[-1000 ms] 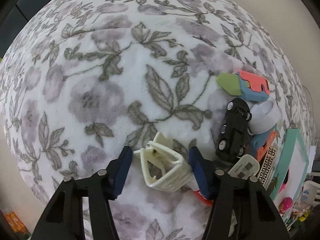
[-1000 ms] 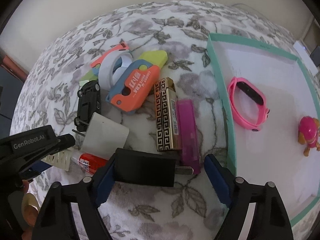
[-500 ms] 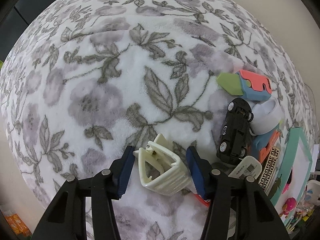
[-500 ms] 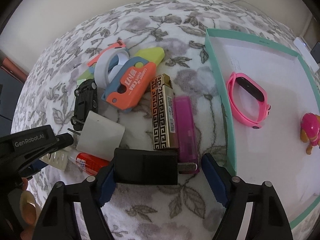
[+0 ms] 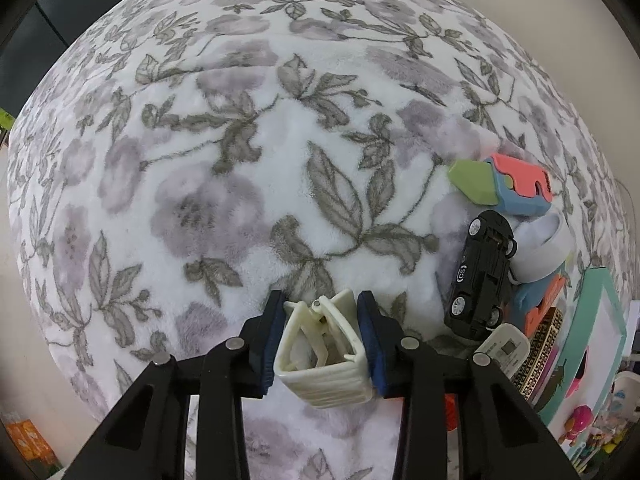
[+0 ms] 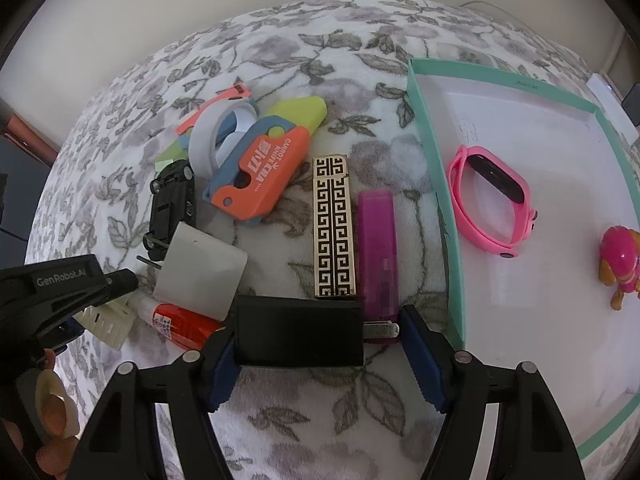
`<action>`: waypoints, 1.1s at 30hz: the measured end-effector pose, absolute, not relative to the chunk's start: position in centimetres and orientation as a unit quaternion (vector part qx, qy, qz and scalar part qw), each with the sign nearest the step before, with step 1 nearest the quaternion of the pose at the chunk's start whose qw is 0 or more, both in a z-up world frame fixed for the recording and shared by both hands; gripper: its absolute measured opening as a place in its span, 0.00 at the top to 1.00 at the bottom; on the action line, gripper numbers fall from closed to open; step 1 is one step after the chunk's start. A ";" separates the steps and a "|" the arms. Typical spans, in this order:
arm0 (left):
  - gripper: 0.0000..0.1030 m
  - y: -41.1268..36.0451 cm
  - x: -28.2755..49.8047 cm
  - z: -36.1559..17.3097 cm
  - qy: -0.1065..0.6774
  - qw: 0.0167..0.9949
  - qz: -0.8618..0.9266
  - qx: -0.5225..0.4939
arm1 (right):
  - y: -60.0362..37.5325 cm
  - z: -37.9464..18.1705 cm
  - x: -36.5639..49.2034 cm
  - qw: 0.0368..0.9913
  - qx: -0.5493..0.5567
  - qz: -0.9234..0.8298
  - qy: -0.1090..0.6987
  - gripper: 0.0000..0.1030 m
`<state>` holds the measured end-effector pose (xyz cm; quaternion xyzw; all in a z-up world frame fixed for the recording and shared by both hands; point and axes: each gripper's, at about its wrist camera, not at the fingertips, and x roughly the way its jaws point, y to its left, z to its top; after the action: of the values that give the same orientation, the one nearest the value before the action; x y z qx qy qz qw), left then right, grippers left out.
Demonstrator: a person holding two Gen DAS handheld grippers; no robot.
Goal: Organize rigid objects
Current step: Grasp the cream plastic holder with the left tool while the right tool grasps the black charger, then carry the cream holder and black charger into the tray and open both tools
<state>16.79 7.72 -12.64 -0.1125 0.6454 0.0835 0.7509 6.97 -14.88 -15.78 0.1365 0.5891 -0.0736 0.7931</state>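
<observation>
My left gripper (image 5: 320, 344) is shut on a cream plastic clip (image 5: 322, 354), squeezed between its blue pads over the floral blanket. The clip also shows at the left of the right wrist view (image 6: 106, 318). My right gripper (image 6: 316, 344) is open around a black plug adapter (image 6: 298, 336) whose prongs point right; the left pad touches it, the right pad stands apart. A teal-rimmed white tray (image 6: 434, 184) at the right holds a pink wristband (image 6: 492, 204) and a pink toy figure (image 6: 620, 264).
On the blanket lie a black toy car (image 6: 172, 200), a tape roll (image 6: 218, 136), an orange-blue carrot knife toy (image 6: 264, 172), a gold patterned lighter (image 6: 334, 224), a purple lighter (image 6: 378, 248), a white adapter (image 6: 202, 270) and a red glue tube (image 6: 180, 324).
My left gripper has closed its jaws onto the cream clip, which now stands squeezed between the pads. My right gripper has drawn slightly closer around the black adapter.
</observation>
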 end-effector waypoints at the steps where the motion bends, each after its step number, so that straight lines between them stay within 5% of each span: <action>1: 0.63 7.7 16.8 -12.6 0.645 0.751 0.084 -0.111 | -14.9 -15.8 7.0 0.793 0.133 -0.073 0.590 0.28; 33: 0.63 8.7 15.9 -6.3 0.591 0.792 0.093 -0.125 | -15.4 -13.9 6.7 0.803 0.151 -0.064 0.573 0.33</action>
<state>15.86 8.70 -6.26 -0.1254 0.5907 0.0933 0.7916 6.67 -15.40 -13.94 0.1508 0.5727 -0.0644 0.8032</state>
